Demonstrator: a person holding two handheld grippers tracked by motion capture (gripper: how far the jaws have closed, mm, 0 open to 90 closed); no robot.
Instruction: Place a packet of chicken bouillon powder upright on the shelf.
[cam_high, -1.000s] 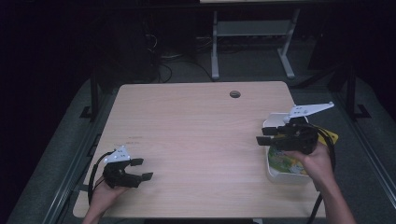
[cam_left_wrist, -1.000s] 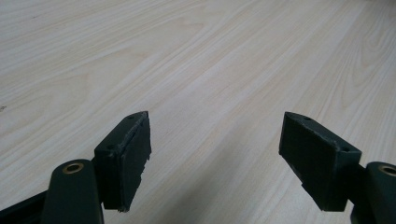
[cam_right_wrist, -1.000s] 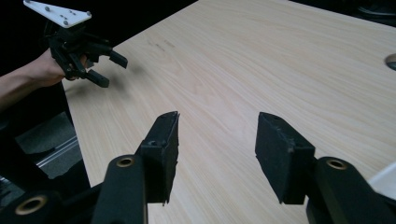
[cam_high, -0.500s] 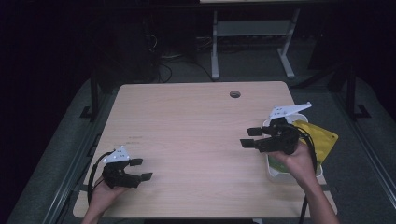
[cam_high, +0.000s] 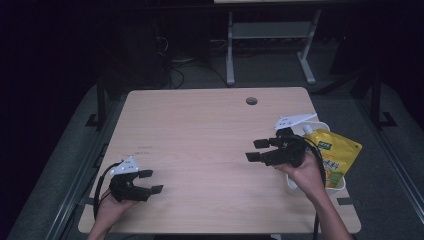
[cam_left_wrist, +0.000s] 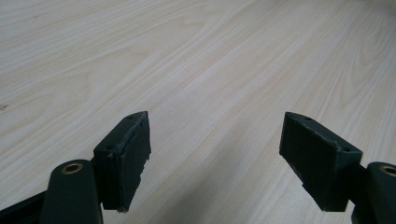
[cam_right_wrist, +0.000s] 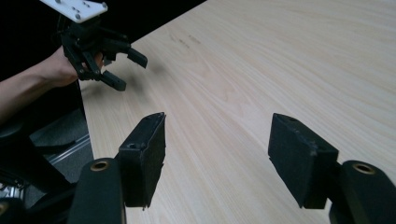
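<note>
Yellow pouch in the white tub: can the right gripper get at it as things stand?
Probably yes. The yellow pouch sticks out of the white tub uncovered, right beside the right gripper, whose jaws stand open and empty. But it points away across the table, so it must turn back.

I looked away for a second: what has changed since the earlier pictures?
The right gripper has pulled back from above the white tub and yellow pouch toward the table's middle; its jaws have just been opening, with nothing between them. The pouch lies in the tub. The left gripper stayed put, open.

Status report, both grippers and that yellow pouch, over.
Left gripper open, empty. Right gripper open, empty, jaws just been opening. Yellow pouch lying in white bin. Nothing in the way.
</note>
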